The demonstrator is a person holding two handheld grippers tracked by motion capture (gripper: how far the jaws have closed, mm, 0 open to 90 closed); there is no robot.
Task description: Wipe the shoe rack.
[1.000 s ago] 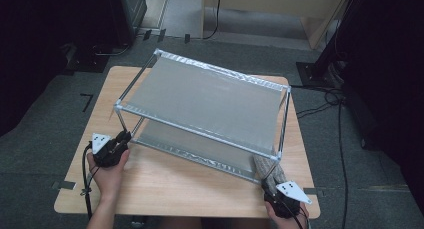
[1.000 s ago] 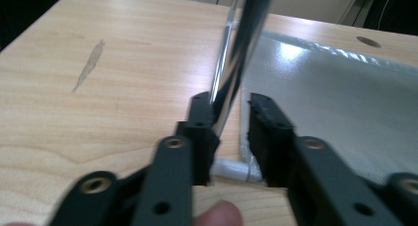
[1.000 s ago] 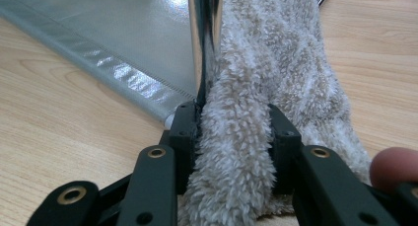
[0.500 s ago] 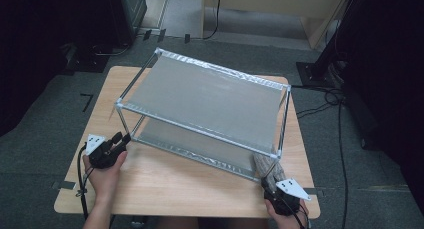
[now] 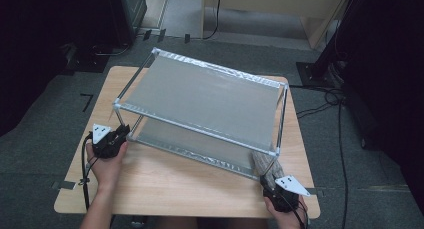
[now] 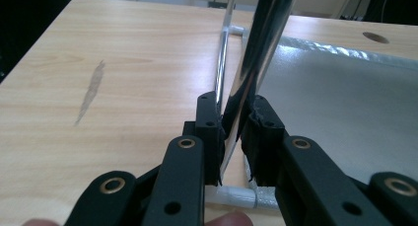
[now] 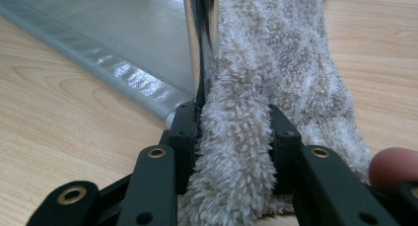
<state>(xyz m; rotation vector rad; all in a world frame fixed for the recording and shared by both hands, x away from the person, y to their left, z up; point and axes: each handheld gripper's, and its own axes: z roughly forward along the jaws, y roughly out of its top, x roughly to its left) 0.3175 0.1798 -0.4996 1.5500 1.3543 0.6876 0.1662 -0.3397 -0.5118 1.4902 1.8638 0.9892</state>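
We see our left gripper at the near left corner of a two-tier metal rack that stands on a wooden table. In the left gripper view its jaws have just been closing, and the pads now press from both sides on the rack's shiny upright post, which rises straight up between them. Just below the jaw tips lies the white corner joint of the lower shelf, and that shelf's grey sheet stretches away to the right of the jaws; bare wood lies to their left. A fingertip shows at the bottom edge beneath the jaws. Our right gripper sits at the near right corner of the rack, held in the right hand. In the right gripper view its jaws are clamped on a fuzzy beige cloth; the pile bulges between the pads and runs up and away ahead of them. Just to the left of the cloth, touching it, stands the rack's near right post, in line with the left pad; we cannot tell whether the cloth wraps around the post or merely leans beside it. The lower shelf's crinkled edge slants off to the left of these jaws, and the two grippers are well apart across the front of the rack.
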